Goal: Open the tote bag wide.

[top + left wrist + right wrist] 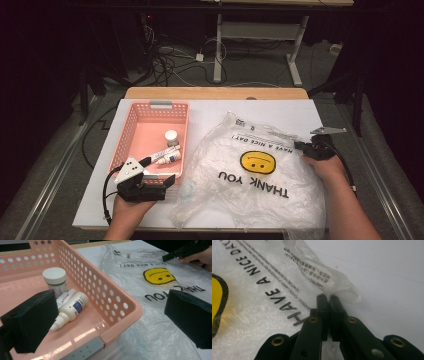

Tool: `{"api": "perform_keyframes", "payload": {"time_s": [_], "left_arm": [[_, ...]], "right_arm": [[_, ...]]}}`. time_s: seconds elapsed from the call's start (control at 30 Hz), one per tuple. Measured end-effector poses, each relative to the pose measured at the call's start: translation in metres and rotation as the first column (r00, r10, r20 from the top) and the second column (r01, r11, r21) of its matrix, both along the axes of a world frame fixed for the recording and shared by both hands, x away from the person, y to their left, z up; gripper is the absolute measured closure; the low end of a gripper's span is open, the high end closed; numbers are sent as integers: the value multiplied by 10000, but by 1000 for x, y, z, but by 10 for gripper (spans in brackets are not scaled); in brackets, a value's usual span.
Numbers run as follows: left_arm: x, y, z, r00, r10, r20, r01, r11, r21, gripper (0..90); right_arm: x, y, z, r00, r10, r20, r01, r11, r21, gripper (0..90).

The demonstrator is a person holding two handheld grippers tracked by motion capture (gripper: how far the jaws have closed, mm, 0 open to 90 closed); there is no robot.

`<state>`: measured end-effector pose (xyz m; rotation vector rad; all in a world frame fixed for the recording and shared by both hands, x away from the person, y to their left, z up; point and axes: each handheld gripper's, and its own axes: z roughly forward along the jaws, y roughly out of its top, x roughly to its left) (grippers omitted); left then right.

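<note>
While 1 pink basket [150, 111] w/ 1 jar [54, 280], 1 dropper bottle [72, 307] & 1 marker [160, 154] sits on the worktop [280, 110], 1 plastic bag [260, 185] is pinched at its edge by the right gripper [328, 297], jaws clenched; left gripper [110, 322] jaws are held apart.

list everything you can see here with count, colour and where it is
basket: one, pink, perforated, left part of the table
jar: one, white lid, green-banded label, upright in the basket
dropper bottle: one, white with blue label, lying in the basket beside the jar
marker: one, white barrel with black cap, lying in the basket
plastic bag: one, clear with yellow smiley and black THANK YOU print, right of the basket
table: one, white top, wooden far edge
cables: several, dark and white, floor behind the table
left gripper: one, black, jaws wide open at the basket's near corner
right gripper: one, black, jaws closed on the bag's edge
</note>
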<state>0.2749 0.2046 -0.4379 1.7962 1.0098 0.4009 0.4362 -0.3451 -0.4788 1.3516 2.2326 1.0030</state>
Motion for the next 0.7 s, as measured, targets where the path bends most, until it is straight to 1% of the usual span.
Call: {"api": "perform_keyframes", "payload": {"time_s": [0.03,0.07,0.1,0.2,0.27,0.33,0.4,0.5,0.53,0.63,0.7], "left_arm": [[0,0,0,10000,0,0,0,10000,0,0],[0,0,0,10000,-13,13,13,10000,12,0],[0,-1,0,10000,-48,25,48,10000,41,0],[1,-4,1,9998,-196,81,195,9998,77,0],[1,-4,1,9997,-221,70,221,9997,92,0],[2,-5,1,9996,-264,64,264,9996,50,0],[1,-6,2,9995,-293,109,292,9995,75,0],[0,-6,2,9996,-273,109,273,9996,58,0],[0,-5,2,9996,-261,118,260,9996,56,0],[1,-5,2,9997,-233,108,233,9997,7,0],[1,-5,2,9997,-238,101,238,9997,7,0]], "right_arm": [[0,-2,1,9998,-174,53,172,9996,242,900],[-1,-4,3,9994,-316,119,311,9988,376,900],[0,-6,6,9985,-459,310,448,9984,350,900],[2,-15,12,9947,-845,578,821,9957,425,900],[4,-20,14,9912,-1182,595,1155,9922,471,900],[6,-28,15,9861,-1512,683,1483,9879,451,900],[7,-37,14,9790,-1924,676,1886,9803,584,900],[7,-46,14,9695,-2355,676,2313,9707,644,900],[6,-50,14,9652,-2506,755,2459,9671,657,900],[5,-57,15,9532,-2910,818,2838,9548,885,900],[5,-60,16,9487,-3052,827,2971,9499,972,900]]}}
